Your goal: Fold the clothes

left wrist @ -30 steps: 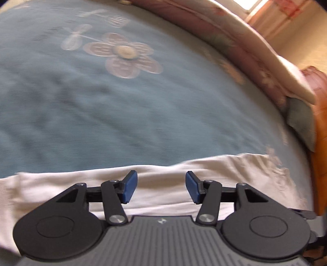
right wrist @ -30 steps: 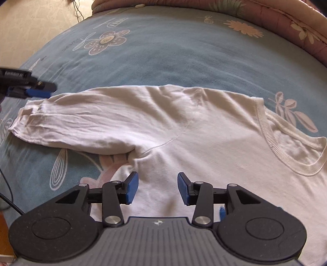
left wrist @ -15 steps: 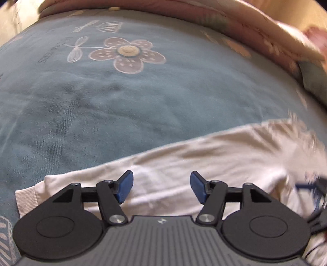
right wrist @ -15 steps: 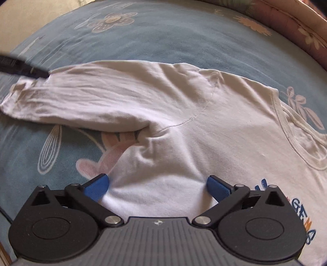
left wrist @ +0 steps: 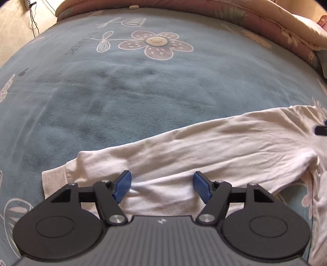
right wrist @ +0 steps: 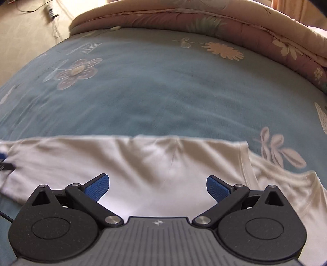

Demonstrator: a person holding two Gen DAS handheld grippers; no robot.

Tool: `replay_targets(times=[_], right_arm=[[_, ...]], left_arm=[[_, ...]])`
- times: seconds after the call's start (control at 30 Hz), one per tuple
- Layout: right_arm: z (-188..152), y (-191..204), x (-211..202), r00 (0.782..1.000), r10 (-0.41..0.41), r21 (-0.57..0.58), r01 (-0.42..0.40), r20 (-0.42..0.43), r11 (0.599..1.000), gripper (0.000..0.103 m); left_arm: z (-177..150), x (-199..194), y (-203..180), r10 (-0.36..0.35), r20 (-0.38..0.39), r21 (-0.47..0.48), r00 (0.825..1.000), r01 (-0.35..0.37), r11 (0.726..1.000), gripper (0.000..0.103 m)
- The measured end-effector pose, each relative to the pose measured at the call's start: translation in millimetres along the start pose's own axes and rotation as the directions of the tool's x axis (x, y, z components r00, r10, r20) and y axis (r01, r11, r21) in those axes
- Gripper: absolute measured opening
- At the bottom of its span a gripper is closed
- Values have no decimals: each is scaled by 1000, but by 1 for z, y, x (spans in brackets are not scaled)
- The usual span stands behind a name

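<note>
A white long-sleeved shirt (left wrist: 204,147) lies flat on the blue flowered bedsheet (left wrist: 143,92). Its sleeve runs from the ribbed cuff (left wrist: 54,181) at the left up toward the body at the right. My left gripper (left wrist: 162,187) is open, low over the sleeve near the cuff, nothing between its fingers. In the right wrist view the shirt's shoulder and upper body (right wrist: 163,163) fill the lower half, with the collar edge (right wrist: 247,163) to the right. My right gripper (right wrist: 158,187) is wide open over the shoulder area, holding nothing.
A pink floral quilt (right wrist: 204,18) is rolled along the far side of the bed. Beige floor with a cable and power strip (right wrist: 51,12) lies beyond the bed's left edge. The other gripper's tip (left wrist: 320,130) shows at the right edge.
The left gripper slid left along the sleeve toward the cuff and opened a little wider. The right gripper opened wide and moved forward over the shoulder, so less shirt shows ahead.
</note>
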State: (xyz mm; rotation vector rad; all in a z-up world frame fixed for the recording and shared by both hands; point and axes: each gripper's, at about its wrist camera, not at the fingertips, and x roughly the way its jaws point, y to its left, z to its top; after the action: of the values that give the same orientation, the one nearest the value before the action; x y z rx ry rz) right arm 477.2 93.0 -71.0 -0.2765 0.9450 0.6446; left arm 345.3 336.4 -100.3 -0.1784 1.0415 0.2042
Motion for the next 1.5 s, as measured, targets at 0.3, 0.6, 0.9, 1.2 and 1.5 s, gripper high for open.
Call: replay_targets(times=[0.3,0.6,0.9,1.2,1.5], right_arm=[[45,20,62,998,-51,-33,49,-41,998,103],[-9,103,-1,984,177,-36,-178,-31,983,103],[-36,189,5,863,493,-12,-497,-107,868,103],[-40,143,-24,919,390,-33,-392,-60,919,103],[-65,38,-54,988,154,102,-151,-24,983,103]], left_arm=[[-6,-17,23,48,13,-25,999,-48,999,68],[-34,-17,24,15,-1,15,1000,-15,1000,75],[-21,-46,55,19,39,-63,999,-17,998,75],[-2,0,50,75,15,-151,997,-72,986,79],[22,-21,-9,56,63,-72,996,-51,996,78]])
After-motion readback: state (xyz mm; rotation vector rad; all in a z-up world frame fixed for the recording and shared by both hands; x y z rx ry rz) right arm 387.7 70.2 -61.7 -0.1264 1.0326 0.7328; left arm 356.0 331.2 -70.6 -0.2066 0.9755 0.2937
